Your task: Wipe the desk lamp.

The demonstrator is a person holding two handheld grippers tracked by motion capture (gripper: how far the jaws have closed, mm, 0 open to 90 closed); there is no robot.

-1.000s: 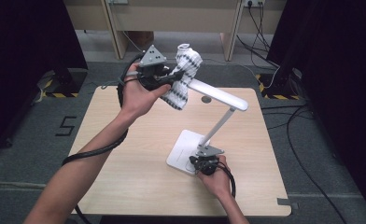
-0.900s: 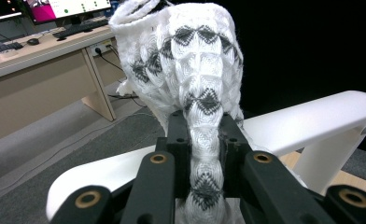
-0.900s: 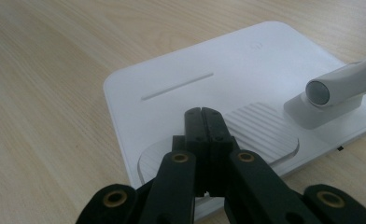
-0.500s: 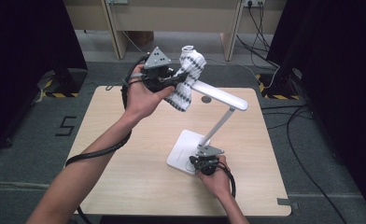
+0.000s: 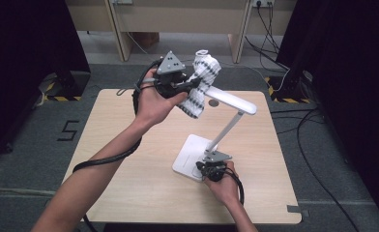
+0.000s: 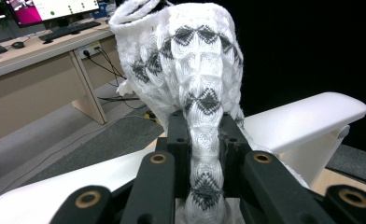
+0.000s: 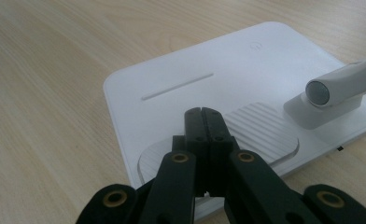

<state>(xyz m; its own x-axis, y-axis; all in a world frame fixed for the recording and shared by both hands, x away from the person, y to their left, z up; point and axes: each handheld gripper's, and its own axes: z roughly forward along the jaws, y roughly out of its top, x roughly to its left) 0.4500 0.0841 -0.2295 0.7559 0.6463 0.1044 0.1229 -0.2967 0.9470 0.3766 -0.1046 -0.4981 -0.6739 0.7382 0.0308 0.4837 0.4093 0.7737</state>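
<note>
A white knitted cloth with grey diamond bands (image 5: pixel 203 77) (image 6: pixel 195 70) hangs over the far end of the white desk lamp's head (image 5: pixel 236 102) (image 6: pixel 307 116). My left gripper (image 5: pixel 190 87) (image 6: pixel 203 135) is shut on the cloth's middle, raised above the table's far side. The lamp's slim arm (image 5: pixel 226 130) (image 7: pixel 344 84) slants down to its flat white base (image 5: pixel 185 157) (image 7: pixel 195 70). My right gripper (image 5: pixel 208 170) (image 7: pixel 204 116) is shut with nothing between its jaws, and its tips rest over the ribbed oval pad on the near edge of the base.
The lamp stands on a light wooden table (image 5: pixel 120 145). Dark curtains close in both sides. A pale desk (image 5: pixel 178 9) and floor cables (image 5: pixel 318 145) lie beyond. The left gripper's black cable (image 5: pixel 105 159) trails along the forearm.
The left gripper and the cloth have shifted slightly to the right along the lamp head. The right gripper has stayed on the base.
</note>
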